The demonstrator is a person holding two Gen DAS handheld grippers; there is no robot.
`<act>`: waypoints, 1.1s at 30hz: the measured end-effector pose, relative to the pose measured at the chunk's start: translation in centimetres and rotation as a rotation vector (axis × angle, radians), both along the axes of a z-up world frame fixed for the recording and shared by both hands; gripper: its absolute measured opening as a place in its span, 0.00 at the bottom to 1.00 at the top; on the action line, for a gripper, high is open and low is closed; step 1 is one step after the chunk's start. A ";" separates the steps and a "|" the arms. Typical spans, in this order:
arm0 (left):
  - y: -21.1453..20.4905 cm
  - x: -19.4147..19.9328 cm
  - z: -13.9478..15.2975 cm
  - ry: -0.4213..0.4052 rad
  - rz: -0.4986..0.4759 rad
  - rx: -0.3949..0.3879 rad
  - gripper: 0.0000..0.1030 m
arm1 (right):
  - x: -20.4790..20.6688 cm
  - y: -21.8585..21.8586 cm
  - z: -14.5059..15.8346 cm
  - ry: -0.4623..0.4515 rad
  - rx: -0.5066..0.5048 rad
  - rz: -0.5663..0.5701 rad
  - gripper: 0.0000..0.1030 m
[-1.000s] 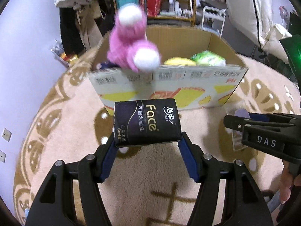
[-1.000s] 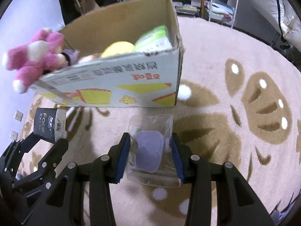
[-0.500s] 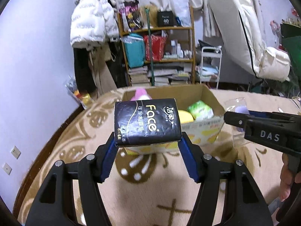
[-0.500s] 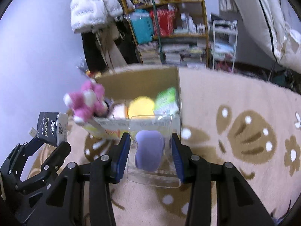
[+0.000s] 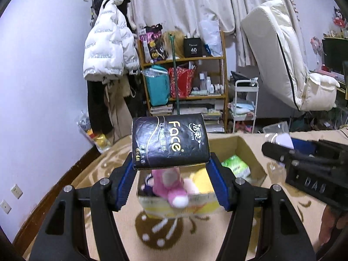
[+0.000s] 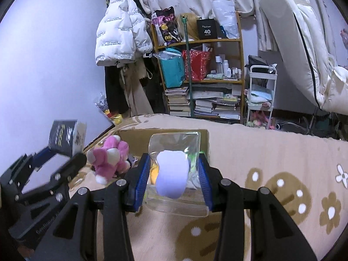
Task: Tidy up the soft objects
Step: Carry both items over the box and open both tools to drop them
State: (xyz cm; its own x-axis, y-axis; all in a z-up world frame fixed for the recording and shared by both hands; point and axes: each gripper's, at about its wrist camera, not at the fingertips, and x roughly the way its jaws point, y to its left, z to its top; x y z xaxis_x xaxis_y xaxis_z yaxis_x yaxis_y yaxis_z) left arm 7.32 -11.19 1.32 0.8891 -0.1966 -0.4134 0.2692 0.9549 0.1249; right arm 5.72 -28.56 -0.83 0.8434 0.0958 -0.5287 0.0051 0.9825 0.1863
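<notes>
I'm holding the left gripper (image 5: 171,184) clamped on the black tissue pack (image 5: 170,143), blue pads pressing its two short ends so the printed face is looking at the camera and the pack is riding level. I'm gripping it by the ends because that is the stiffest line on a squashy pack; a squeeze across the flat faces would probably fold it.

The right gripper (image 6: 174,180) is closed on the clear pouch (image 6: 175,171), pads pinching its side edges, and the pale purple soft pad (image 6: 171,174) is sitting inside the film. The pouch is standing upright between the jaws, top edge up, so I judge the pad isn't sliding out.

Both loads are hanging in the air over the beige rug (image 6: 271,152), on the near side of the cardboard box (image 5: 250,152). The box is sitting open on the rug, its far wall toward the bookshelf (image 5: 184,76). The pink plush (image 5: 171,182) is draping over the box's near rim, partly outside. A yellow soft item (image 5: 199,179) and a green packet (image 5: 236,165) are lying inside, toward the right wall.

I'm reading this as the carry step: both items are lining up for a drop into the box. The free room is looking like the far left corner, behind the plush.
</notes>
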 end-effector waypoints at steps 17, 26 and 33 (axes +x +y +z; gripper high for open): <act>-1.9 5.7 -0.8 0.121 -0.098 -0.030 0.61 | 3.7 0.2 -0.5 -0.045 -0.092 0.023 0.46; -2.4 7.0 -2.1 0.159 -0.099 -0.011 0.62 | 5.6 -0.8 -3.8 0.049 -0.040 0.016 0.46; -1.9 7.5 -2.6 0.188 -0.080 -0.037 0.63 | 5.9 -1.1 -4.9 0.086 -0.036 0.018 0.46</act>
